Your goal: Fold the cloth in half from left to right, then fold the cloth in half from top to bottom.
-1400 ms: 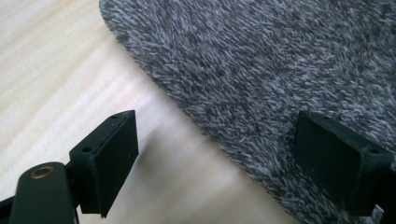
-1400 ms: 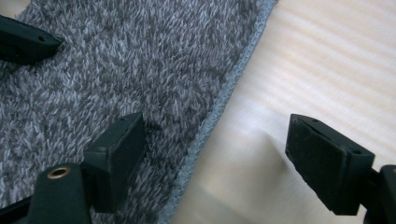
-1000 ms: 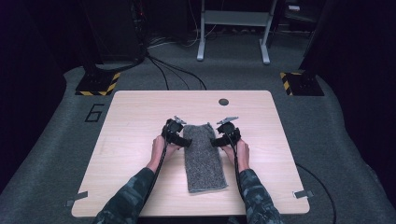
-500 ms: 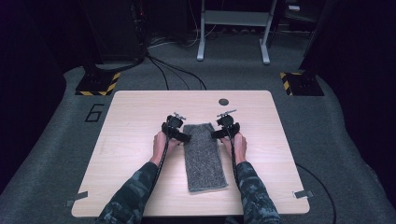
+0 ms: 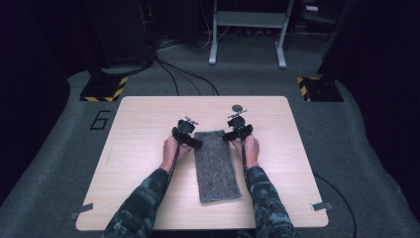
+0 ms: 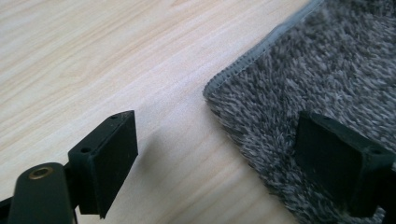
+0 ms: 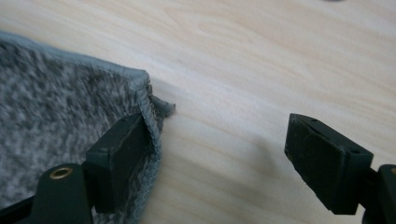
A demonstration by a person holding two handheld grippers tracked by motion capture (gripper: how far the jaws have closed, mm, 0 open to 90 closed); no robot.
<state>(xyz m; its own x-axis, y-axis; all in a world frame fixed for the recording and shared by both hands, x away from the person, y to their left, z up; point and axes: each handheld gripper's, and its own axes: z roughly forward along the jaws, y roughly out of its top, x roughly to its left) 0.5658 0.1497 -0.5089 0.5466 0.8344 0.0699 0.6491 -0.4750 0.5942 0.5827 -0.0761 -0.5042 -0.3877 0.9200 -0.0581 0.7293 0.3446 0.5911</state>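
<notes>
Grey towel (image 5: 217, 164) is laid mid-frame on table (image 5: 143, 124); left gripper (image 6: 229, 158) and right gripper (image 7: 219, 161) are held wide open astride its far corners; nothing gripped.

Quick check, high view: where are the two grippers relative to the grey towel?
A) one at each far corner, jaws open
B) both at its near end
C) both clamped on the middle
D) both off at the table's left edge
A: the left gripper and right gripper sit at the two far corners of the grey towel, and each gripper view shows open jaws straddling a corner, not pinching it.
</notes>
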